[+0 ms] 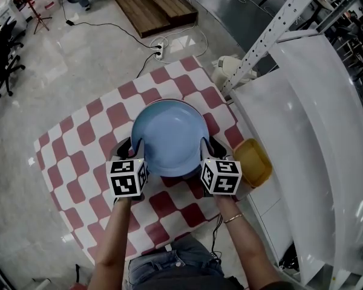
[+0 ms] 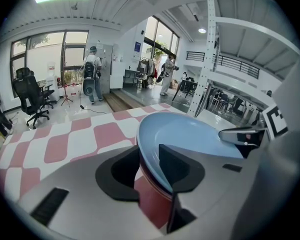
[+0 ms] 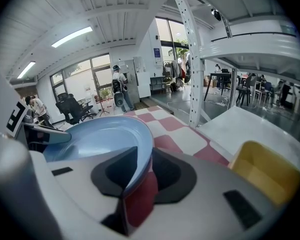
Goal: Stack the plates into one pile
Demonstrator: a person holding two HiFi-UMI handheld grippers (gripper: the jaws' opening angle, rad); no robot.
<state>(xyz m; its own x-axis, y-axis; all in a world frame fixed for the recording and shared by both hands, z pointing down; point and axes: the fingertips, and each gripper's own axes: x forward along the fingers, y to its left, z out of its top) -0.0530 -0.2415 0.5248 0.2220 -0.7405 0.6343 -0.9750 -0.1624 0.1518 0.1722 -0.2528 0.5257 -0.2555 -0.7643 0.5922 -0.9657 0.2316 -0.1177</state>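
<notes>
The blue plate sits in the middle of the table, which is covered in a red-and-white checked cloth, and the person has a gripper at each side of it. Under its near edge, in the gripper views, there is a dark red rim that looks like another plate beneath it, so the blue one seems to lie on top of a pile.

The left gripper is at the plate's left rim. Its jaws stand apart, one pad outside the rim and the other over the plate's inner slope, and the rim passes between them unclamped: the grip is let go. The right gripper mirrors it at the right rim, one pad inside, one outside. A wedge of red shows between the rim and the outer pad, so it looks loose as well.

A yellow plate lies apart from the pile at the table's right edge, just right of the right gripper, hard by a white shelf unit with a perforated metal post. On the floor beyond the table's far edge there is a power strip with cables, and far to the left an office chair.
</notes>
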